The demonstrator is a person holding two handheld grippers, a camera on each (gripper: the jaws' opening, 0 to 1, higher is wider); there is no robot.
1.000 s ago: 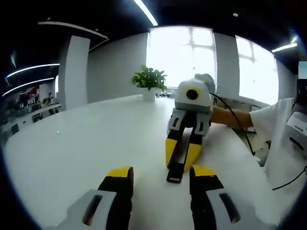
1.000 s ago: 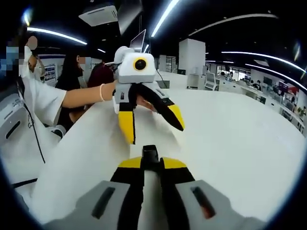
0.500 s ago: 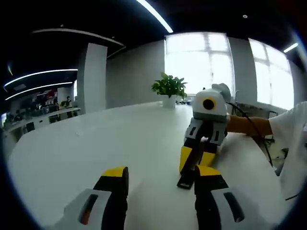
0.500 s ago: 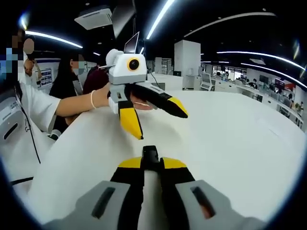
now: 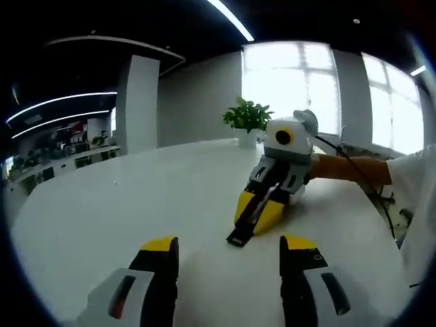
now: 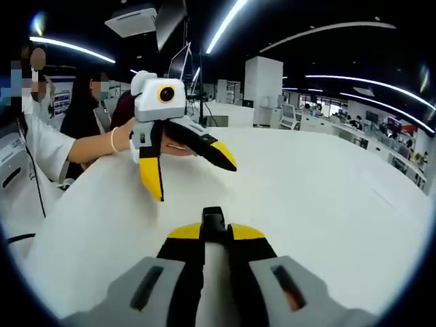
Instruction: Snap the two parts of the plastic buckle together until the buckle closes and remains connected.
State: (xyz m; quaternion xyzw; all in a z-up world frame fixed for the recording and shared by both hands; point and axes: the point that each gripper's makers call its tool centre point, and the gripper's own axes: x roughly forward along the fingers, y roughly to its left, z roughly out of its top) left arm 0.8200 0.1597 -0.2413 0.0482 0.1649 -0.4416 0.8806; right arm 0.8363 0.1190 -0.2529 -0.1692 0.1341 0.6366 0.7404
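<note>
My right gripper is shut on a black plastic buckle part, whose end sticks out past the yellow tips. In the left gripper view that same right gripper comes in from the right over the white table. The buckle part points down toward the gap between my left gripper's jaws. Those jaws stand wide apart with nothing between them. Seen from the right gripper view, the left gripper hovers open just beyond the buckle part, held by a hand with a bracelet.
A potted plant stands at the table's far edge before bright windows. The person's arm and a black cable reach in from the right. Other people sit beyond the table's left side. Wide bare tabletop lies to the right.
Both views have shifted. The left gripper now sits further left in the right gripper view, and the held buckle part points nearer the middle of the open left jaws.
</note>
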